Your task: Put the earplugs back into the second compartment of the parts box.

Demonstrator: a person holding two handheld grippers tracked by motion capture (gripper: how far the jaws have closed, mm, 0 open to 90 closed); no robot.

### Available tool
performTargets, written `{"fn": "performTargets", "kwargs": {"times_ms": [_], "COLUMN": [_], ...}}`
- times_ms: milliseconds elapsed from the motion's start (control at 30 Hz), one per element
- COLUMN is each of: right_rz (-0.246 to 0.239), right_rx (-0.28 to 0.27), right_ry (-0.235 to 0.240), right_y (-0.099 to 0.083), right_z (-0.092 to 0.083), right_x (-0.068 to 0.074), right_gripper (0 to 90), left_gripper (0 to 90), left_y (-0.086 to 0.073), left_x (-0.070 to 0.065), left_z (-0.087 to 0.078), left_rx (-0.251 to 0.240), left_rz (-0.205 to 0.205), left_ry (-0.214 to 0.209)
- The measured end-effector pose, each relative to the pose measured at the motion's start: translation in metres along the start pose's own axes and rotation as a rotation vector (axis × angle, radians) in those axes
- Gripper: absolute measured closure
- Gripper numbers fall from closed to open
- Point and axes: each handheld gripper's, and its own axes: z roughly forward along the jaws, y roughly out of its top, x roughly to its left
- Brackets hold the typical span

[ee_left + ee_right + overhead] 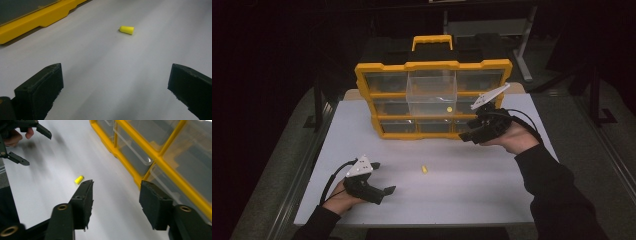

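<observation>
High view: a white table (492, 195) carries a yellow-framed organizer case (432, 97) standing upright, and a small yellow earplug (424, 170) lying alone between both grippers. Left gripper (387, 177) rests low on the table, jaws spread wide and empty, the earplug well ahead of them. Right gripper (467, 136) hovers just beside the case's lower right corner, jaws partly open, holding nothing.

High cam overhead; tool cams near table (472, 190)
</observation>
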Motion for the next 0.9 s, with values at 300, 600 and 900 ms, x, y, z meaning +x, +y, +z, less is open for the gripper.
{"fn": "performTargets", "kwargs": {"times_ms": [300, 600, 900], "right_rz": [0.017, 0.037, 0.054], "right_rx": [-0.005, 0.011, 0.016], "right_ry": [0.014, 0.020, 0.051], "right_y": [-0.019, -0.036, -0.046], "right_z": [0.026, 0.050, 0.074], "right_x": [0.008, 0.014, 0.022], "right_gripper": [29.1, 20.9, 19.3], "left_gripper": [0.0, 0.0, 0.0], "left_y": [0.000, 0.000, 0.000], "left_x": [0.000, 0.000, 0.000], "left_z": [0.000, 0.000, 0.000], "left_rx": [0.001, 0.005, 0.004], "left_rz": [0.003, 0.002, 0.002], "left_ry": [0.000, -0.003, -0.002]}}
